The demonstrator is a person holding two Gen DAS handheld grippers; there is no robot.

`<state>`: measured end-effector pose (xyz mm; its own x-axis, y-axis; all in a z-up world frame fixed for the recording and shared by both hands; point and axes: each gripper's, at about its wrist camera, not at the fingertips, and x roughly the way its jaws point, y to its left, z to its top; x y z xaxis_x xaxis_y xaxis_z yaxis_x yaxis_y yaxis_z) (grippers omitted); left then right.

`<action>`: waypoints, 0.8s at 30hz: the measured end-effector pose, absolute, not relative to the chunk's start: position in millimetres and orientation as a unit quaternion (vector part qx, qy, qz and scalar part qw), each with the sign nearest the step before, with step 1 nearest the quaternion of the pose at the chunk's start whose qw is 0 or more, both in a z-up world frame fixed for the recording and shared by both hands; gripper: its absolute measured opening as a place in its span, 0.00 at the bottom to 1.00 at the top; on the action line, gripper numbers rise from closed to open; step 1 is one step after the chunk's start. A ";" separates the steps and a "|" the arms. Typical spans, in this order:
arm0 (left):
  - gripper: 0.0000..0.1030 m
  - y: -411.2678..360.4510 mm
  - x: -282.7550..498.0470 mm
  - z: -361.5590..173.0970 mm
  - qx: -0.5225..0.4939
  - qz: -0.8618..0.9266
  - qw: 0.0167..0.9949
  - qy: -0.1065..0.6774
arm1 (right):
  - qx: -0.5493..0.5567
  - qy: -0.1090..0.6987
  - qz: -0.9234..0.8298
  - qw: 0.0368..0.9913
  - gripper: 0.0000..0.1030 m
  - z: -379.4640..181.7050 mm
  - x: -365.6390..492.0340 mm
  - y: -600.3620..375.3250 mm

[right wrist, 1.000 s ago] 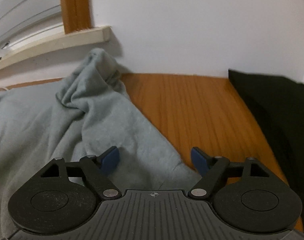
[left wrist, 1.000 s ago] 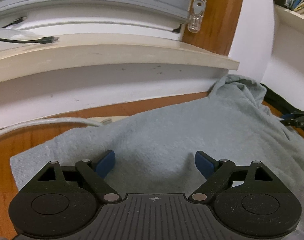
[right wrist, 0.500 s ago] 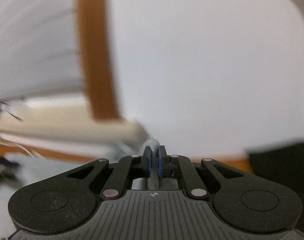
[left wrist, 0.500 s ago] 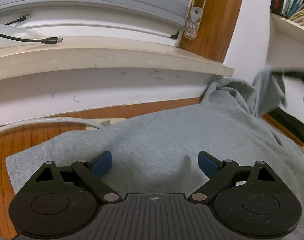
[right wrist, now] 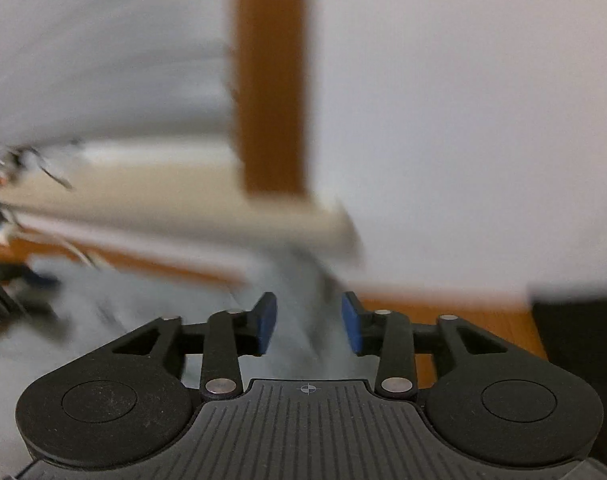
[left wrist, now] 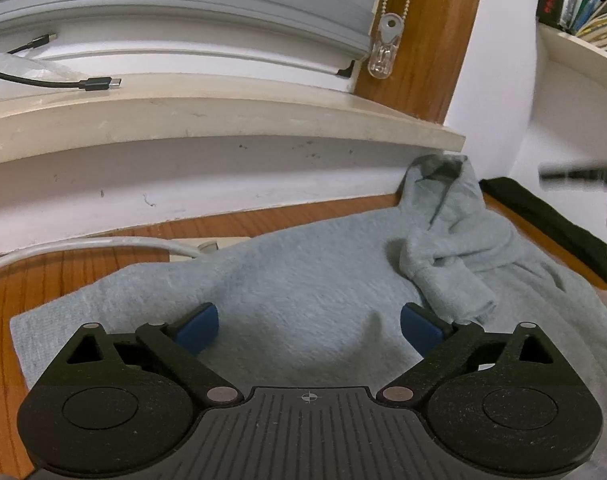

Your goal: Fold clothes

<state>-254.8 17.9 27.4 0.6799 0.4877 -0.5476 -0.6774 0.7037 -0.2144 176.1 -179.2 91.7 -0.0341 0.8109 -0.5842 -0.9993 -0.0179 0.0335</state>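
A grey sweatshirt (left wrist: 311, 292) lies spread on the wooden table, its sleeve (left wrist: 447, 248) dropped in a bunched fold across the body near the window sill. My left gripper (left wrist: 309, 330) is open and empty, low over the garment's near part. My right gripper (right wrist: 308, 328) is open with the jaws partly apart, above the blurred grey sweatshirt (right wrist: 151, 320); nothing is held between the pads. The right wrist view is motion-blurred.
A white cable (left wrist: 83, 246) and a power strip (left wrist: 207, 246) lie at the table's back edge under the window sill (left wrist: 223, 116). A black garment (left wrist: 543, 220) lies at the right, and shows in the right wrist view (right wrist: 579, 344). A wall and shelf stand at the far right.
My right gripper closed on the sleeve, lifted it over the body, then opened and let it fall. The sleeve now lies folded on the sweatshirt. My left gripper stayed nearly still.
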 end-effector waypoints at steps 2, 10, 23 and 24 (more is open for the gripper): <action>0.96 18.7 -255.4 27.3 -0.206 0.326 0.893 0.231 | -0.221 0.267 0.654 0.673 0.40 60.4 196.5 -188.9; 0.96 21.4 -257.7 26.2 -0.219 0.321 0.893 0.226 | -0.174 0.318 0.642 0.675 0.40 8.2 220.2 -200.7; 0.97 22.4 -257.8 25.9 -0.222 0.317 0.894 0.227 | -0.150 0.221 0.711 0.650 0.04 75.1 148.0 -216.7; 0.97 22.2 -257.5 26.1 -0.221 0.317 0.894 0.227 | -0.158 0.213 0.724 0.637 0.04 78.7 133.2 -218.2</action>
<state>-257.5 22.2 26.1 0.6954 0.4667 -0.5465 -0.6676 0.7010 -0.2508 133.2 -218.2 78.7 -0.1378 0.8553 -0.4995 -0.9895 -0.0971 0.1068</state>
